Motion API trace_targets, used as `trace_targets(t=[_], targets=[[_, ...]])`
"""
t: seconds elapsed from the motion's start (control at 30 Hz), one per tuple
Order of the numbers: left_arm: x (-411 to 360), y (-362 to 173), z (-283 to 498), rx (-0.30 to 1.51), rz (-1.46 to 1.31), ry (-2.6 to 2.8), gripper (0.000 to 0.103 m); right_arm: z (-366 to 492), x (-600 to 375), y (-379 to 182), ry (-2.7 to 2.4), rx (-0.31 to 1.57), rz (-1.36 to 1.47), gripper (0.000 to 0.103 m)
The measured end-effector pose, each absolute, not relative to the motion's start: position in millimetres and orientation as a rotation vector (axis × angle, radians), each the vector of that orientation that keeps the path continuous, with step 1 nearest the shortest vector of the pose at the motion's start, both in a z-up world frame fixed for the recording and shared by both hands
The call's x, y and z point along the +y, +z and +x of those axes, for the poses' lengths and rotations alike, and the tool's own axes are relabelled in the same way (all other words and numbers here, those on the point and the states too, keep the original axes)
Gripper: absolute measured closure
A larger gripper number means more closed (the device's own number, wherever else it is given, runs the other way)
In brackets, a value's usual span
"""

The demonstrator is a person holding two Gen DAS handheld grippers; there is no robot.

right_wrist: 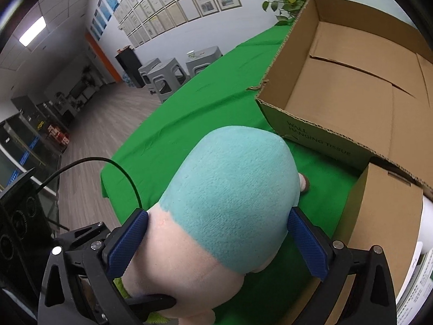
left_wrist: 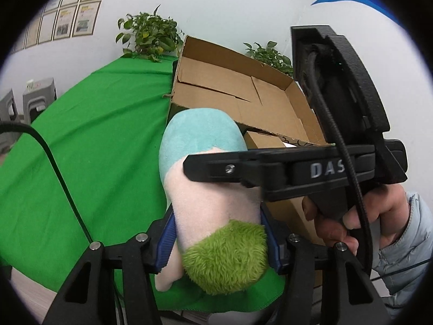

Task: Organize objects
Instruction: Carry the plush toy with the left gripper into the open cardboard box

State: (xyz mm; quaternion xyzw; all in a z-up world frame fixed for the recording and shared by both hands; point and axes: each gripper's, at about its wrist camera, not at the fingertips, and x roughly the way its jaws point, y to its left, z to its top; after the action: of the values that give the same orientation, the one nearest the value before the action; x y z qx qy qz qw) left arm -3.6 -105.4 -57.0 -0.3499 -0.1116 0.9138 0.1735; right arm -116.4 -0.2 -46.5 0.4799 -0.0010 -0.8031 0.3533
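Note:
A plush toy (left_wrist: 205,187) with a teal top, pink body and fuzzy green end is held above the green-covered table (left_wrist: 89,140). My left gripper (left_wrist: 217,246) is shut on its green and pink end, blue pads pressing both sides. My right gripper (right_wrist: 216,233) is shut on the toy (right_wrist: 230,189) near the line between teal and pink. The right gripper's body (left_wrist: 311,173) crosses in front of the toy in the left wrist view. An open, empty cardboard box (right_wrist: 351,81) lies just beyond the toy; it also shows in the left wrist view (left_wrist: 238,86).
A smaller closed cardboard box (right_wrist: 384,211) stands against the big box's near side, with a white item (right_wrist: 429,227) beside it. Potted plants (left_wrist: 148,35) stand behind the table. Grey stools (right_wrist: 173,73) stand on the floor left of the table.

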Motion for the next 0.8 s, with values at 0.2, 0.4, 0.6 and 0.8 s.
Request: trace_targets(t=[0.2,0.4,0.6,0.8], targets=[[-96,-38,-5,-0.238,-0.946,2.634,0.050,-115,11,-42,-2.099,-0.081,1.200,0.017],[-76,16,-25,-0.053,-0.742,2.700,0.050,-118,32,12,-2.212,-0.092,0.977,0.028],[-59,64,-68,0.047,-0.544,2.734,0.050,-147,55,90,-2.319,-0.049,0.735,0.030],[-45,69,-112,0.136,-0.519,2.756,0.050,-196,71,118,-2.335,-0.034,0.672,0.031]])
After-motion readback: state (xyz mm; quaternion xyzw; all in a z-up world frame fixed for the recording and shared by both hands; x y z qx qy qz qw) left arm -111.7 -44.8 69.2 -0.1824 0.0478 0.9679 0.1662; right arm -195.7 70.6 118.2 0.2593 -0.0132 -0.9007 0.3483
